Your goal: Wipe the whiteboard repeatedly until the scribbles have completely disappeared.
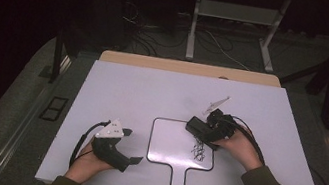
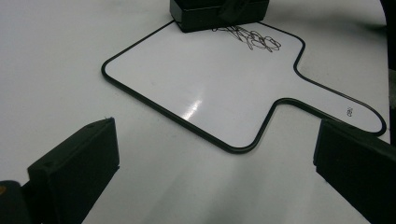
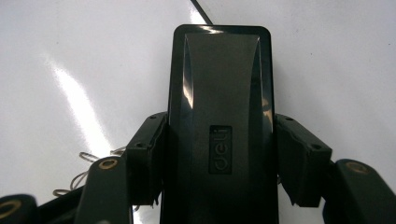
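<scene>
Resting on the white table (image 1: 128, 86), the left gripper (image 1: 130, 145) holds its jaws wide apart, empty, beside the paddle-shaped whiteboard (image 1: 169, 144). Black scribbles (image 1: 199, 150) mark the board's right side, where the right gripper (image 1: 202, 131) clamps a black eraser (image 3: 219, 116) embossed "deli".

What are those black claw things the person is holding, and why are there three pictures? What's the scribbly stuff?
Those claws are grippers, hand-held tools with two jaws that pinch. One picture looks down from above the white table. The other two come from little cameras riding on each gripper.

On the table lies a small whiteboard shaped like a paddle, with black scribbles drawn on it.

The right gripper pinches a black eraser block from both sides, resting it on the whiteboard beside the scribbles.

The left gripper waits with its jaws wide open, holding nothing.
</scene>
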### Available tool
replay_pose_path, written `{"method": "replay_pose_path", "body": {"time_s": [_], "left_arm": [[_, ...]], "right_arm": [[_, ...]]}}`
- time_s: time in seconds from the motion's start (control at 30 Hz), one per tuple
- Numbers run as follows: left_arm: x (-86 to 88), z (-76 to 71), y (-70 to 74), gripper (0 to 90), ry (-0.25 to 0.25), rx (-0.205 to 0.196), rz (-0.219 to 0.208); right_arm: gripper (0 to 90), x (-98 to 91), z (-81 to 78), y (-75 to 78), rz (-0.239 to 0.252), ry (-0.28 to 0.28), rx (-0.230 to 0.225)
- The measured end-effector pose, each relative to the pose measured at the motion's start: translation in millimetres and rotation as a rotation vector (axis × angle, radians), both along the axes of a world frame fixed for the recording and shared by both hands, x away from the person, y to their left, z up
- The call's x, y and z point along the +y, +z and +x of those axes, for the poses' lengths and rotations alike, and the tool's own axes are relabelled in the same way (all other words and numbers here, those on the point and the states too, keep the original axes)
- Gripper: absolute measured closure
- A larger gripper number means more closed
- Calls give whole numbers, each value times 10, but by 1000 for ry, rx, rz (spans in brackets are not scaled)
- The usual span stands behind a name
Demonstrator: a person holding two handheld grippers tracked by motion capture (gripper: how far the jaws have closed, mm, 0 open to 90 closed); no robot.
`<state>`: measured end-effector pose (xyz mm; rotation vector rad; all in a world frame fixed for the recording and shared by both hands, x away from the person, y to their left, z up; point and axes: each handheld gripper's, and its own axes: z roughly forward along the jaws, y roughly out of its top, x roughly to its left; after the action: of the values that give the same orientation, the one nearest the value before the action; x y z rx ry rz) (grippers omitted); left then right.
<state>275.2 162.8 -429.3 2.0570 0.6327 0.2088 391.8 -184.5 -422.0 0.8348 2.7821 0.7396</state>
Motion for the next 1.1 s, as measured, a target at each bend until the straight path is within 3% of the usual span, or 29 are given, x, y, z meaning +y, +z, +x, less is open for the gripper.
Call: {"method": "replay_pose_path", "body": {"time_s": [0.23, 0.73, 1.1], "left_arm": [[2, -1, 3, 0, -1, 0, 1], [-5, -7, 4, 0, -2, -3, -3], [-6, -12, 8, 0, -3, -5, -1]], "right_arm": [[385, 74, -115, 20, -30, 57, -1], [385, 178, -341, 31, -44, 143, 0], [385, 258, -618, 38, -54, 244, -2]]}}
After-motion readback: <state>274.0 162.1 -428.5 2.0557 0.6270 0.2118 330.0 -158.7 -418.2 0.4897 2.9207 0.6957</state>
